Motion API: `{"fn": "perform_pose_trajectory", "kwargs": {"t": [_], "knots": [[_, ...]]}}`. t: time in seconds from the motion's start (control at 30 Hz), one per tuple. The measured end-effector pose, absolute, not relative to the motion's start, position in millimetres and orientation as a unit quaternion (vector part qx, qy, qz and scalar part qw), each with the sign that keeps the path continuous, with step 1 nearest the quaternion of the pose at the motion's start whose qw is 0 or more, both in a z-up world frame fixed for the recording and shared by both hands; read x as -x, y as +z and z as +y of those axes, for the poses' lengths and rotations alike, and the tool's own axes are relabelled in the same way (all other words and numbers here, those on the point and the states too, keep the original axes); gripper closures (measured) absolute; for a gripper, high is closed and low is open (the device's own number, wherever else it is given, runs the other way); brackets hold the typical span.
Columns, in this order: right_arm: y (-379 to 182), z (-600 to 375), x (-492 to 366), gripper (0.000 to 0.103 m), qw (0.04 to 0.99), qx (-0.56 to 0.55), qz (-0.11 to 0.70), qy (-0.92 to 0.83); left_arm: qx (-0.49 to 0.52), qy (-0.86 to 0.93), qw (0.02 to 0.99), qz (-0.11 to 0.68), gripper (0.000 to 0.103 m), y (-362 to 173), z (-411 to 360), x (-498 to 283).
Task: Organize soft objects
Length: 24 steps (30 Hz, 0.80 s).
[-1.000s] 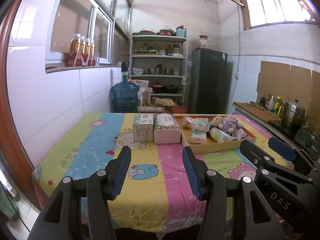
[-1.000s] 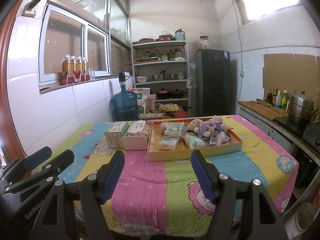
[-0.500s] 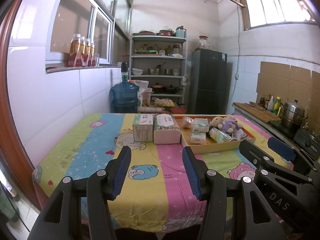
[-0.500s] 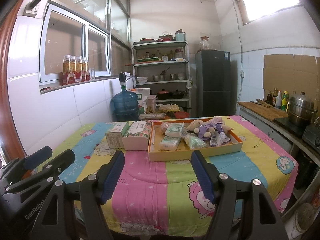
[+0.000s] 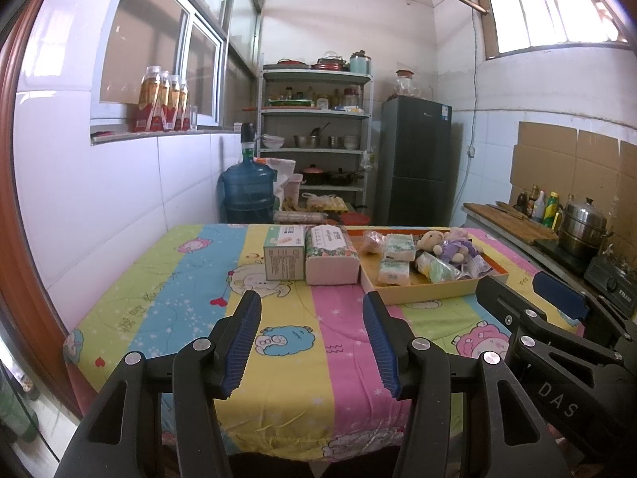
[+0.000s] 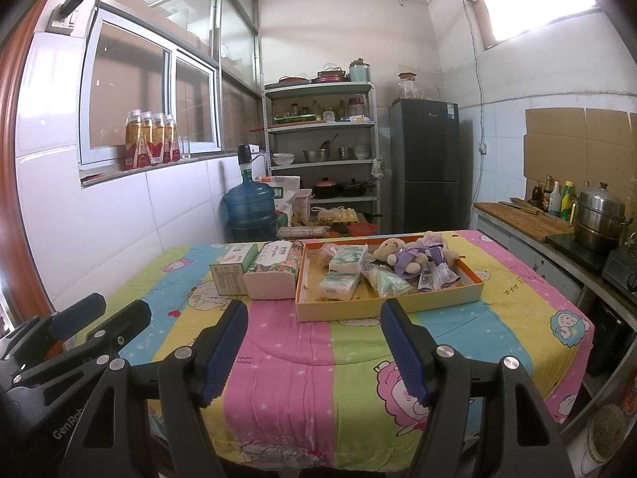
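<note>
A shallow orange-yellow tray (image 6: 398,305) (image 5: 430,296) sits on the table's colourful cloth. It holds tissue packs (image 6: 347,259), a plush bear (image 6: 392,249) (image 5: 432,239), a purple plush and several small wrapped packs. Left of the tray stand a pink tissue pack (image 6: 272,275) (image 5: 330,259) and a green box (image 6: 233,273) (image 5: 283,257). My left gripper (image 5: 312,320) is open and empty above the table's near edge. My right gripper (image 6: 312,320) is open and empty, short of the tray. Each gripper shows at the edge of the other's view.
A blue water jug (image 6: 250,211), a metal shelf rack (image 6: 322,147) with cookware and a dark fridge (image 6: 424,167) stand behind the table. A counter with a steel pot (image 6: 599,217) and bottles runs along the right. Tiled wall on the left.
</note>
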State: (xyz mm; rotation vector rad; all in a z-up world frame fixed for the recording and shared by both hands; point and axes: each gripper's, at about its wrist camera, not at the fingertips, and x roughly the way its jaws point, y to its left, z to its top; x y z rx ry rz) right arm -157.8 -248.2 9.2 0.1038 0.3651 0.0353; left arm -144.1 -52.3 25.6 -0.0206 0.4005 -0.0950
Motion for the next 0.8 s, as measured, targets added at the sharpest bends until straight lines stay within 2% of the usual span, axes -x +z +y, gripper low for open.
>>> {"fn": "perform_pose_trajectory", "kwargs": {"t": [0.8], "knots": [[10.3, -246.8, 158.7, 0.034, 0.982, -0.051, 0.18, 0.018, 0.01, -0.047, 0.979, 0.199, 0.048, 25.2, -52.6, 144.5]]}}
